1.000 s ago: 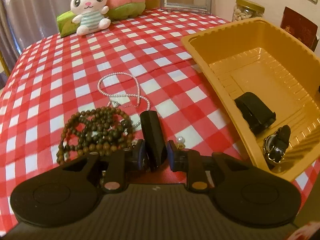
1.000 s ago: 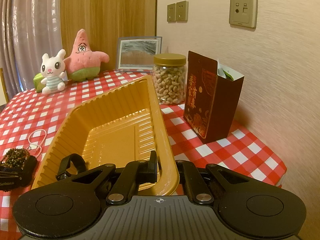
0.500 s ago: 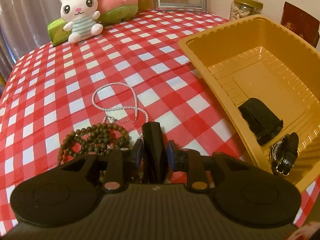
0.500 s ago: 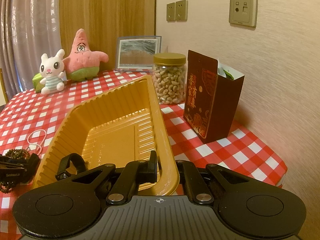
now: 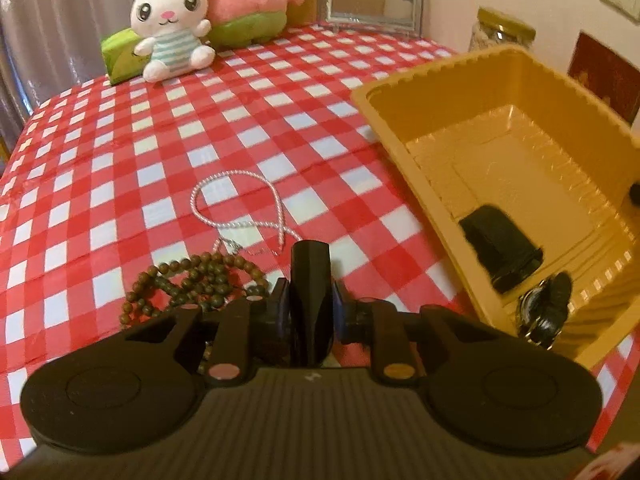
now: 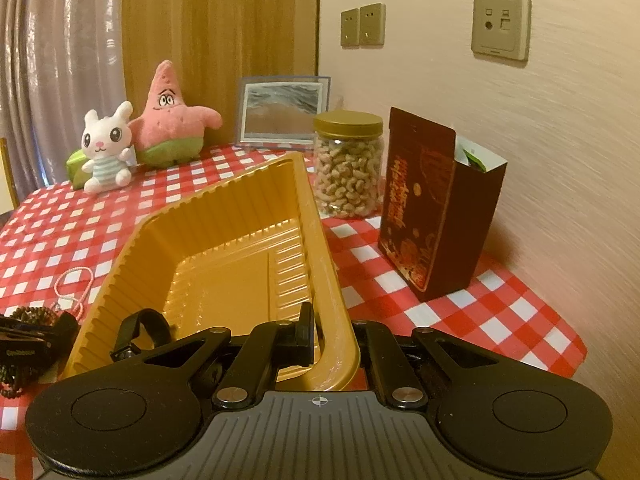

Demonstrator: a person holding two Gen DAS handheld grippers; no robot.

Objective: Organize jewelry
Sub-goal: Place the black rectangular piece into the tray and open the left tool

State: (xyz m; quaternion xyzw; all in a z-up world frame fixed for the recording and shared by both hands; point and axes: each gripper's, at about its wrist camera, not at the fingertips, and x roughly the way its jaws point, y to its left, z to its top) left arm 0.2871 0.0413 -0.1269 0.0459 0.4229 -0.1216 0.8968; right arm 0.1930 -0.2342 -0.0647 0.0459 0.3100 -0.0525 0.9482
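The left gripper (image 5: 310, 304) has its jaws closing on an upright black faceted object (image 5: 311, 280) that stands between the pads, which press against its sides; what the object is cannot be told. The right gripper (image 6: 330, 332) is pinched on the near rim of the golden plastic tray (image 6: 320, 240), one finger (image 6: 306, 330) inside the wall and the other outside. Just behind the left gripper, a heap of brown wooden prayer beads (image 5: 188, 284) lies on the red-and-white checked tablecloth (image 5: 160, 140), partly hidden by the gripper body; beyond it a pearl necklace (image 5: 240, 208) lies looped, its clasp end near the beads. The tray sits to the right of both strands, and nothing stands between them and its wall. The left wrist view shows two items in the tray's near end: a black band (image 5: 500, 248) and a wristwatch (image 5: 544, 312) leaning against the wall. The right wrist view shows only a black strap loop (image 6: 142, 330) there, the rest being masked by the gripper. That view alone fully shows a jar of cashews (image 6: 348, 168) and a dark red box (image 6: 432, 208) beside the tray. A white rabbit plush (image 5: 172, 32), a pink starfish plush (image 5: 248, 4) and a framed picture (image 5: 372, 0) stand at the far edge.
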